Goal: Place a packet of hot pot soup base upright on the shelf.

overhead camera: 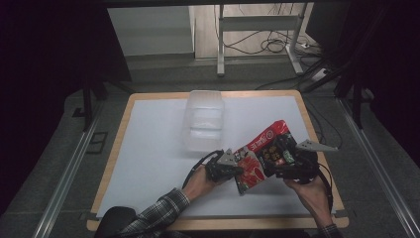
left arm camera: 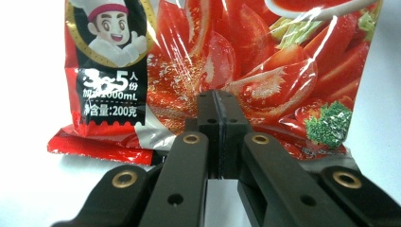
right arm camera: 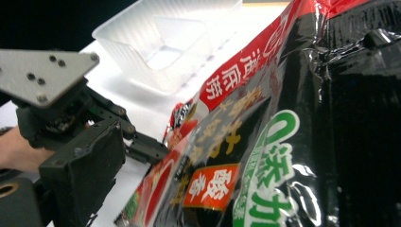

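1. One red sauce packet point(overhead camera: 265, 153) is held above the white table top point(overhead camera: 148, 148), near its front right part, between the two grippers.
2. Its print shows cut tomatoes, a piece of broccoli and a cartoon cook in a white hat. White writing beside the cook reads "3~5" with small Chinese signs, then "1000mL", and under it "200" with Chinese signs for the net content.
3. From the right gripper view, the packet point(right arm camera: 265, 142) carries more Chinese writing: white signs on a red band, gold signs on black, white signs on a green mark, and a small orange label. I cannot read these with certainty.
4. The long axis of the packet goes diagonally in the high view: one end points to the far right, the other end points down to the near left.
5. The left gripper point(overhead camera: 225, 168) has its jaws pressed together on the lower edge of the packet point(left arm camera: 265, 71), so it is pinching it.
6. The right gripper point(overhead camera: 292, 166) is at the upper right part of the packet; whether its jaws are clenched, I cannot tell.
7. A clear plastic container point(overhead camera: 204, 126) stands on the table behind the packet, apart from it.
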Available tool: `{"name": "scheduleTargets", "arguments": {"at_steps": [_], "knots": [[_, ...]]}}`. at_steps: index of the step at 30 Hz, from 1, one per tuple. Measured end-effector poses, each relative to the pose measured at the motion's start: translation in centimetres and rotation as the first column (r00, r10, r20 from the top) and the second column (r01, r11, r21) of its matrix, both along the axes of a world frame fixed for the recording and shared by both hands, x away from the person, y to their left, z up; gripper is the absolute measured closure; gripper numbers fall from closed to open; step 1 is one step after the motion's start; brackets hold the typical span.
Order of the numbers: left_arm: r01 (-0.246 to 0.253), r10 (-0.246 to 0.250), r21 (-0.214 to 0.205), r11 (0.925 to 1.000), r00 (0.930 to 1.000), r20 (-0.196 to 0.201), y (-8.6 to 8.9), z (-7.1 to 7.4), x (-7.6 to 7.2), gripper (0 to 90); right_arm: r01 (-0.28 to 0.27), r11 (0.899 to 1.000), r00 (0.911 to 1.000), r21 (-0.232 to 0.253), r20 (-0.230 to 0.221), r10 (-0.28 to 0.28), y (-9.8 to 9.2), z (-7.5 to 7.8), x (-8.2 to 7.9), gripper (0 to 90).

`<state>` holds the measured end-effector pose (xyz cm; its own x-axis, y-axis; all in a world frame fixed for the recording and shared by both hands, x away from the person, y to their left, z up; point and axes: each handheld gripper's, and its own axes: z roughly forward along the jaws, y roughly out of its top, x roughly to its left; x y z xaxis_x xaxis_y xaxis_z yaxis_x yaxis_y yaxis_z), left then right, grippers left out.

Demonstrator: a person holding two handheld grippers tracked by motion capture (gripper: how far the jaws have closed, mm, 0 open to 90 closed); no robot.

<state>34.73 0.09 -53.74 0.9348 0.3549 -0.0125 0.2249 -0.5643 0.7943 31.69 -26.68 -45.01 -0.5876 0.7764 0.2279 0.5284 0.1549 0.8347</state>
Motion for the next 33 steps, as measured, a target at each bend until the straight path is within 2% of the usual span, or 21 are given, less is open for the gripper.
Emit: {"name": "scheduleTargets", "arguments": {"at_steps": [3,4,5,6,7,8,9,11,12,14,15,16,17,20,22,23,24,26,27,29,33], "knots": [[0.003,-0.003,-0.001,1.0000,1.0000,-0.004,0.0,0.0,0.0,90.0,-0.003,1.000,1.0000,-0.001,-0.003,0.003,0.2,0.2,0.2,4.2],[0.006,-0.006,0.001,1.0000,1.0000,-0.004,0.0,0.0,0.0,90.0,0.003,1.000,1.0000,0.008,-0.003,-0.003,0.6,0.3,0.5,7.9],[0.006,-0.006,0.001,1.0000,1.0000,-0.004,0.0,0.0,0.0,90.0,0.003,1.000,1.0000,0.008,-0.003,-0.003,0.6,0.3,0.5,7.9],[0.006,-0.006,0.000,1.0000,1.0000,-0.005,0.0,0.0,0.0,90.0,0.010,1.000,0.9999,0.008,0.002,-0.010,0.8,0.4,0.5,11.5],[0.007,-0.007,0.000,1.0000,1.0000,-0.007,0.0,0.0,0.0,90.0,0.029,1.000,0.9995,-0.001,0.012,-0.029,1.1,0.6,0.7,21.2],[0.008,-0.008,-0.001,1.0000,0.9999,-0.008,0.0,0.0,0.0,90.0,0.036,0.999,0.9992,-0.011,0.016,-0.036,1.2,0.7,0.9,26.0],[0.009,-0.009,-0.001,1.0000,0.9999,-0.009,0.0,0.0,0.0,90.0,0.036,0.999,0.9992,-0.011,0.016,-0.036,1.2,0.7,0.9,26.0],[0.013,-0.013,0.002,0.9999,0.9999,-0.008,0.0,0.0,0.0,90.0,0.067,0.997,0.9972,-0.034,0.035,-0.066,1.7,0.8,1.1,41.3],[0.014,-0.014,0.001,0.9999,0.9999,-0.008,0.1,-0.1,0.0,90.0,0.067,0.997,0.9972,-0.034,0.035,-0.066,1.7,0.8,1.1,41.3],[0.014,-0.014,-0.001,0.9999,0.9998,-0.013,0.1,-0.1,0.0,89.9,0.090,0.995,0.9940,-0.045,0.067,-0.087,2.1,0.7,1.4,51.9],[0.018,-0.018,0.001,0.9998,0.9998,-0.007,0.1,-0.1,0.0,89.9,0.090,0.995,0.9940,-0.045,0.067,-0.087,2.1,0.7,1.4,51.9],[0.018,-0.018,0.005,0.9998,0.9998,-0.002,0.1,-0.1,0.0,89.9,0.099,0.995,0.9920,-0.033,0.082,-0.096,2.2,0.6,1.6,58.1],[0.019,-0.019,0.008,0.9998,0.9998,0.001,0.1,-0.1,0.0,89.9,0.099,0.995,0.9920,-0.033,0.082,-0.096,2.2,0.6,1.6,58.1],[0.015,-0.015,0.011,0.9998,0.9998,0.015,0.1,-0.1,-0.1,88.8,0.103,0.995,0.9907,-0.017,0.091,-0.101,2.1,0.4,1.8,67.6],[0.018,-0.018,0.027,0.9995,0.9994,0.029,0.2,0.0,-0.2,87.0,0.103,0.995,0.9916,0.016,0.077,-0.104,1.9,0.4,1.8,70.6],[0.015,-0.016,0.022,0.9996,0.9994,0.029,0.2,0.0,-0.2,84.0,0.107,0.993,0.9921,0.044,0.061,-0.110,1.7,0.3,1.9,73.0],[0.017,-0.018,0.024,0.9996,0.9993,0.032,0.2,0.0,-0.3,84.0,0.107,0.993,0.9921,0.044,0.061,-0.110,1.7,0.3,1.9,73.0],[0.020,-0.021,0.027,0.9994,0.9989,0.042,0.1,0.0,-0.4,76.9,0.110,0.991,0.9919,0.074,0.054,-0.115,1.4,0.4,2.0,74.6],[0.015,-0.016,0.025,0.9996,0.9990,0.041,0.1,0.0,-0.5,76.9,0.110,0.991,0.9919,0.074,0.054,-0.115,1.4,0.4,2.0,74.6],[0.016,-0.017,0.020,0.9997,0.9983,0.055,0.0,0.1,-0.7,69.1,0.113,0.990,0.9915,0.088,0.055,-0.118,1.3,0.8,1.9,75.2],[0.017,-0.019,0.021,0.9996,0.9981,0.058,-0.3,0.4,-1.2,60.1,0.106,0.991,0.9915,0.081,0.067,-0.111,1.5,1.3,1.9,75.5]]}}
